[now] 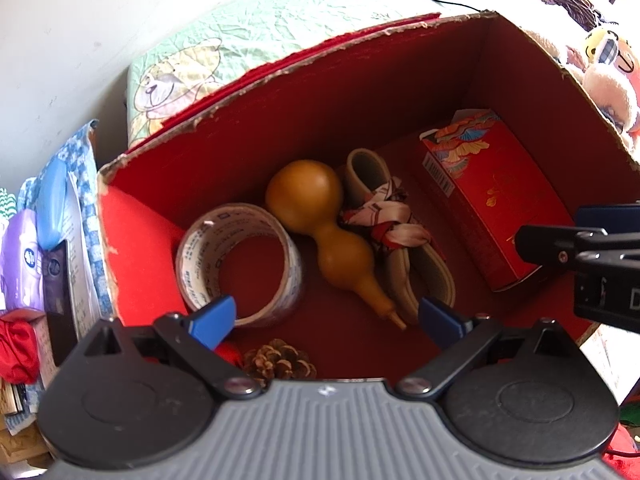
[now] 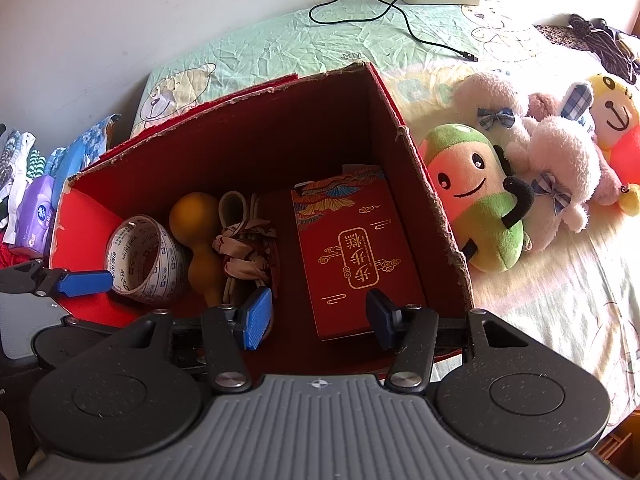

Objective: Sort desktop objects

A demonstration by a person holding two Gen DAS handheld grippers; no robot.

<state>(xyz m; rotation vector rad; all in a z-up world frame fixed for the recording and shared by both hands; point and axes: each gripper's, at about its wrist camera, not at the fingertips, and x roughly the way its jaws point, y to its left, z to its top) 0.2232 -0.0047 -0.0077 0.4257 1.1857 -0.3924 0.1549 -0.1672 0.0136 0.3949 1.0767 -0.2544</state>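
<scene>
Setting: open red-lined cardboard box (image 2: 424, 184) standing on a pale green bear-print bedsheet (image 2: 280, 40); both tongs hang over the box mouth, looking down into it.
Box contents, left: roll of clear printed packing tape (image 1: 240, 264) lying against the left wall; tan bottle gourd (image 1: 324, 232) just beside it, neck pointing toward the near side.
Box contents, middle: pair of grey insoles bound with a red-and-white patterned ribbon (image 1: 384, 224), touching the gourd.
Box contents, right: red printed carton with gold lettering (image 2: 356, 256), flat along the right wall.
Near wall: brown pine cone (image 1: 280, 362) on the box floor, partly hidden under the left tool.
Outside the box: plush toys (image 2: 520, 168) on the sheet to the right; tissue packs (image 2: 36, 216) stacked at left.
Left tongs (image 1: 326, 318): spread wide, empty, blue pads clear of everything; they straddle the gap above the tape roll and gourd tip.
Right tongs (image 2: 320, 318): spread, empty, above the near end of the red carton, touching nothing I can see.
Step in hand (judged): both have let go over the box, so likely a withdrawal before the next pick.
Doing it well: lift straight up, keep pads clear of the ragged box rim, avoid nudging the gourd, which would roll.
Next candidates (judged): the plush toys, well apart from the box on the right.
</scene>
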